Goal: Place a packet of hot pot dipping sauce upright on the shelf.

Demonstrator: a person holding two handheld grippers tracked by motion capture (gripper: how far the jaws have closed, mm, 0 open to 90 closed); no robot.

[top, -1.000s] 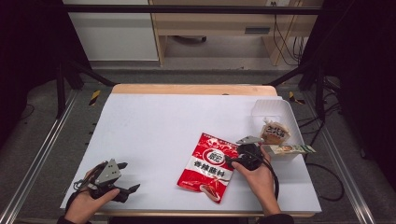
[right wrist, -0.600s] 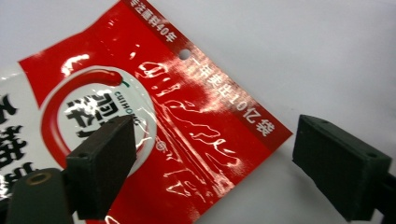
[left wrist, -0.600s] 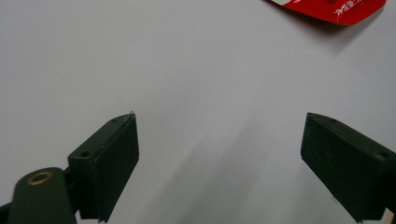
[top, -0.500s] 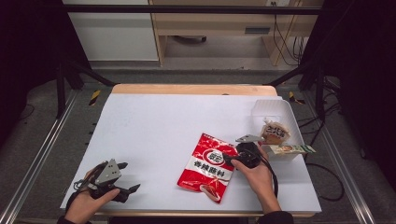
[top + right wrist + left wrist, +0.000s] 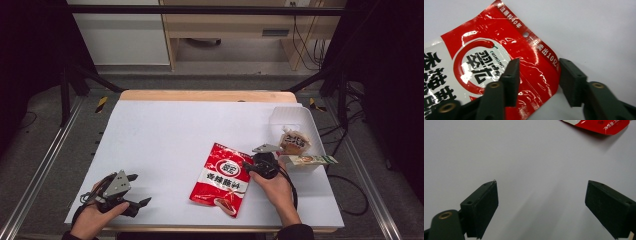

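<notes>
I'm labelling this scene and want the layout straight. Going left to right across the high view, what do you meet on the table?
Left tool → red packet → right tool → clear tray holding a brown snack bag, with a green packet at its front edge.

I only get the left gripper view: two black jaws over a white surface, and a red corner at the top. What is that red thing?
Observer: A red food pouch with a white round label, lying flat on the table.
Operator: Is anybody touching it?
Observer: The right gripper straddles its right edge. Its jaws have just been closing, with the pouch's edge between them, not visibly clamped yet.
Operator: Anything else out there?
Observer: A white tray at the table's right side, holding a brown packet and a green packet.
</notes>
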